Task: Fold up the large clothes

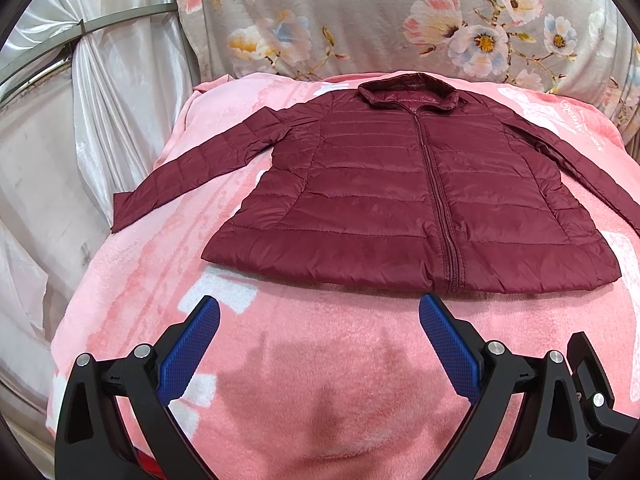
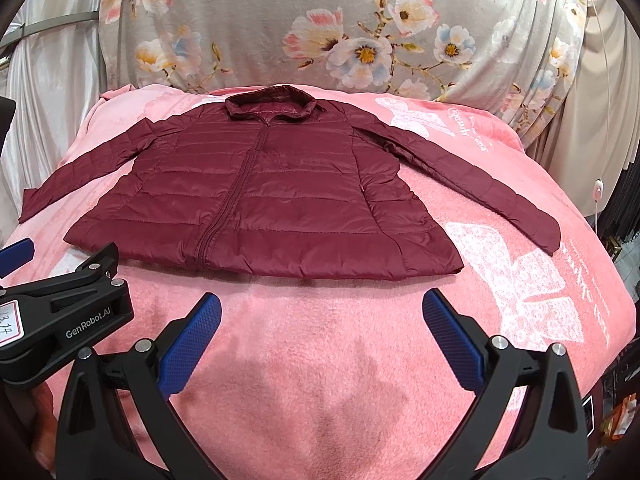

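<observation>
A dark red quilted jacket (image 1: 392,196) lies flat and zipped on a pink blanket (image 1: 320,360), collar away from me, both sleeves spread out to the sides. My left gripper (image 1: 319,312) hovers open just short of the jacket's hem, nothing between its blue pads. In the right wrist view the same jacket (image 2: 280,200) lies ahead, its right sleeve (image 2: 500,196) stretched toward the blanket's right side. My right gripper (image 2: 321,310) is open too, a little back from the hem. The left gripper's black body (image 2: 60,320) shows at the left of that view.
A grey flowered blanket (image 1: 380,20) rises behind the pink blanket (image 2: 520,300). White satin curtains (image 1: 100,120) hang at the left. At the right edge a white cord with a small switch (image 2: 598,192) dangles beside the bed, with dark clutter below.
</observation>
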Motion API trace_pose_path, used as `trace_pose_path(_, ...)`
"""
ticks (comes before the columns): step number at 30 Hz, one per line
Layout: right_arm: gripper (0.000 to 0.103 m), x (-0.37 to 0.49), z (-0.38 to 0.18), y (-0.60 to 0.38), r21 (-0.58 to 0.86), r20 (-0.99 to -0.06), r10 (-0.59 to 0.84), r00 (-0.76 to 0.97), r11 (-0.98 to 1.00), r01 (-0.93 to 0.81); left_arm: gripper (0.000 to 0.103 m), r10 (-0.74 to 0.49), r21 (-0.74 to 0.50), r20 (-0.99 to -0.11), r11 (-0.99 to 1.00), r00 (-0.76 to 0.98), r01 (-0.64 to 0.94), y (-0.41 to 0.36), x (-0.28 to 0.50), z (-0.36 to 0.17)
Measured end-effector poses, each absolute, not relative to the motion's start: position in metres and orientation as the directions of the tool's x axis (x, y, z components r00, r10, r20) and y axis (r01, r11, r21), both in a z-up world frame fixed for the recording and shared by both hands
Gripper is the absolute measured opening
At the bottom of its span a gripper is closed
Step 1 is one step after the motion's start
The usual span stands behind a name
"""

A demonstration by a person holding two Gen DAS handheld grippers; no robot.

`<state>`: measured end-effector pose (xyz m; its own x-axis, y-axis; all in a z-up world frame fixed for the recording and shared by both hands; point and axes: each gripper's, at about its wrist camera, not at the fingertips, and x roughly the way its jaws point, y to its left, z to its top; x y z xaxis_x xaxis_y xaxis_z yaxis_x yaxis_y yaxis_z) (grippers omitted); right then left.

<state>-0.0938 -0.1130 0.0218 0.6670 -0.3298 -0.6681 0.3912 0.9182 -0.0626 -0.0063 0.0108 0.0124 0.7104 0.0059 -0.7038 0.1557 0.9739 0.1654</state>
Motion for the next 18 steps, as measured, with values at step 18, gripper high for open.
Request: trace_pose_path(18, 0.098, -0.0931, 0.0227, -0.112, -0.064, -0.666, -0.331, 0.669, 0.918, 0.391, 0.097, 0.005, 0.165, -0.702, 0.974, 0.712, 0.155, 0.0106, -0.0063, 0.0101)
